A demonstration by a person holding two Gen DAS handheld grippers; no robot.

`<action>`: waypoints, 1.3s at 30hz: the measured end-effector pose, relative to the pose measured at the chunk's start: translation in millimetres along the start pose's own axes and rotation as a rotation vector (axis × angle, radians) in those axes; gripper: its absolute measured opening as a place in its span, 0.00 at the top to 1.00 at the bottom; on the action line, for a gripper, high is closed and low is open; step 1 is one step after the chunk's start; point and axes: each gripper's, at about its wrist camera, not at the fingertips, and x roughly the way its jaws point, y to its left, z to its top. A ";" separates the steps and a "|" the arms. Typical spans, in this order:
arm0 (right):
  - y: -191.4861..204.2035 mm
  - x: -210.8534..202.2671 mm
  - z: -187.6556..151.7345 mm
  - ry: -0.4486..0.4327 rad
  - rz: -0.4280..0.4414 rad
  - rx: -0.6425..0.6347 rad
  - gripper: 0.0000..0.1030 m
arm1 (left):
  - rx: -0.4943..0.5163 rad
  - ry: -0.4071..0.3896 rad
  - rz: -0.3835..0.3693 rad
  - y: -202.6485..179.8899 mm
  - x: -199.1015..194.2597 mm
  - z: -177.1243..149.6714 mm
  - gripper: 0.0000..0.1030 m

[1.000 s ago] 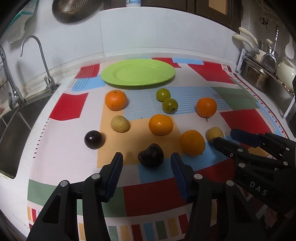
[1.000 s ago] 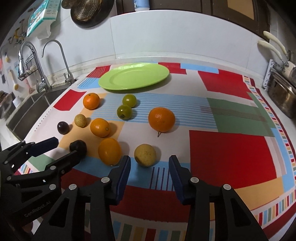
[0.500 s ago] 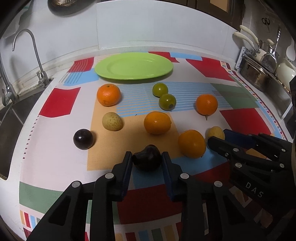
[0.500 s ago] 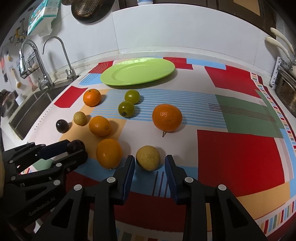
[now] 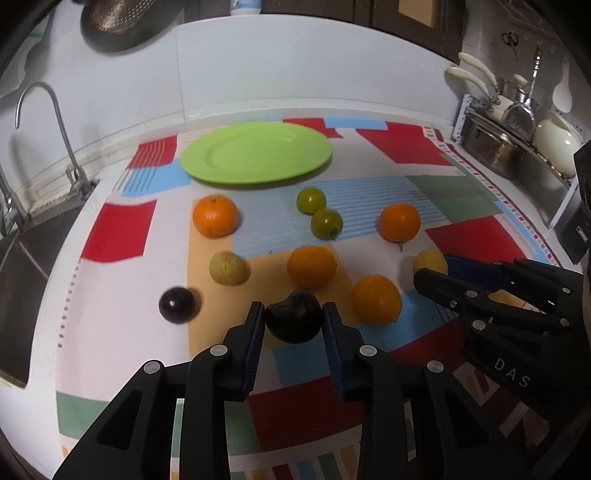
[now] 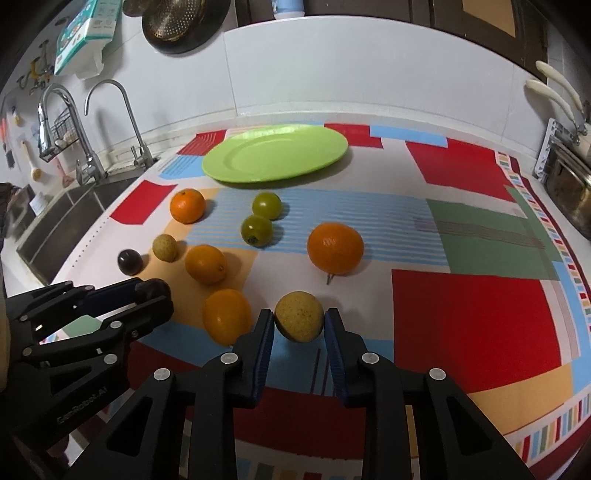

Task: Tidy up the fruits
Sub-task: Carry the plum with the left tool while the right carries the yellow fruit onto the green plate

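My left gripper is shut on a dark plum and holds it just above the mat. My right gripper is shut on a yellow-brown fruit, lifted slightly. An empty green plate sits at the back, also in the right wrist view. On the patchwork mat lie several oranges, two green fruits, another yellow-brown fruit and a second dark plum. The left gripper shows at the left of the right wrist view.
A sink with taps lies to the left. A rack with pots and utensils stands at the right. A colander hangs on the white wall behind the plate.
Both grippers moved forward and shut, the left on the dark plum and the right on the yellow-brown fruit. Both fruits now sit lifted a little off the mat.
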 end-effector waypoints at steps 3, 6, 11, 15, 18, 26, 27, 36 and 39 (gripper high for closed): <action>6.3 -9.1 3.9 -0.021 -0.005 0.001 0.72 | 0.017 -0.015 -0.022 3.0 -6.0 7.1 0.69; 13.0 -18.2 9.8 -0.050 -0.009 0.007 0.72 | 0.032 -0.028 -0.040 7.6 -10.6 13.7 0.69; 22.2 -26.8 19.8 -0.091 -0.005 0.018 0.72 | 0.052 -0.043 -0.073 14.5 -15.3 23.6 0.69; 29.0 -29.9 30.9 -0.115 0.006 0.004 0.72 | 0.058 -0.063 -0.064 19.2 -18.9 32.5 0.69; 33.0 -30.3 38.8 -0.130 0.016 -0.016 0.72 | 0.058 -0.076 -0.052 21.3 -20.8 39.8 0.69; 32.9 -27.5 64.8 -0.151 0.046 -0.037 0.72 | 0.067 -0.094 -0.028 24.7 -18.7 62.1 0.69; 32.4 -26.8 68.7 -0.153 0.049 -0.045 0.72 | 0.072 -0.097 -0.028 24.3 -17.7 66.0 0.69; 23.2 -3.3 96.3 -0.119 0.091 -0.044 0.72 | 0.082 -0.097 -0.026 32.5 0.0 95.9 0.69; 22.7 8.7 106.8 -0.107 0.100 -0.053 0.72 | 0.085 -0.085 -0.022 38.1 11.0 106.1 0.69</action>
